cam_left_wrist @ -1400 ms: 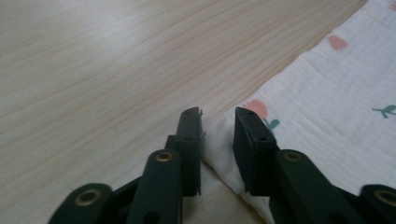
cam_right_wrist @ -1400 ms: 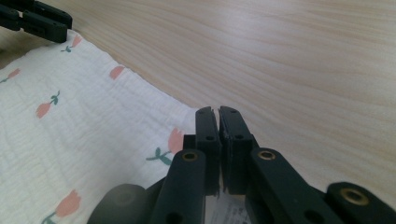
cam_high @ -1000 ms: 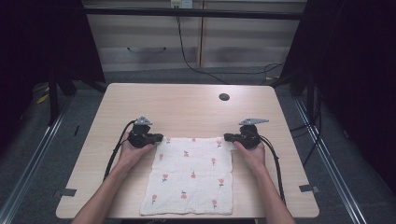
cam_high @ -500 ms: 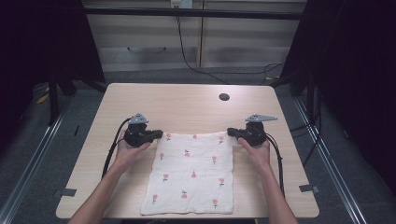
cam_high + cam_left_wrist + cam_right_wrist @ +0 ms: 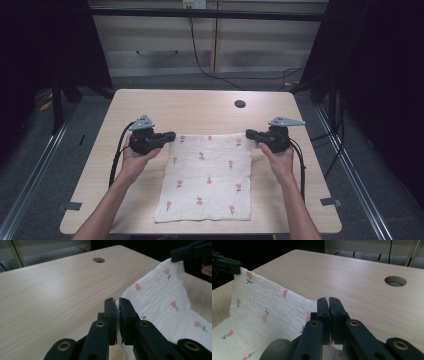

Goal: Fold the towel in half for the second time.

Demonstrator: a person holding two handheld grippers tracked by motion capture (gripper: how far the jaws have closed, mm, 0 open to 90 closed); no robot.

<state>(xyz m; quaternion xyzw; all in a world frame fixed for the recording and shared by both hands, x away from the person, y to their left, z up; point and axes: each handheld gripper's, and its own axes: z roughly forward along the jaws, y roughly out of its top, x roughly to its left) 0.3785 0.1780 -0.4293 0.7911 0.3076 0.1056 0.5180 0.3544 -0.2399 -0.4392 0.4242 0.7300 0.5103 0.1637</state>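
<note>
The white cloth point(image 5: 207, 180) lies at the lower centre of the frame on the wooden surface point(image 5: 200, 107). The left gripper point(image 5: 170, 136) pinches its far left corner, the right gripper point(image 5: 248, 133) its far right corner, fingers clamped narrow on fabric. Beyond, a round hole point(image 5: 240, 104).

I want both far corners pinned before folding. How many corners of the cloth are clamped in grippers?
2: the left gripper is shut on the cloth's far left corner, the right gripper on its far right corner. The two near corners lie free on the table.
</note>
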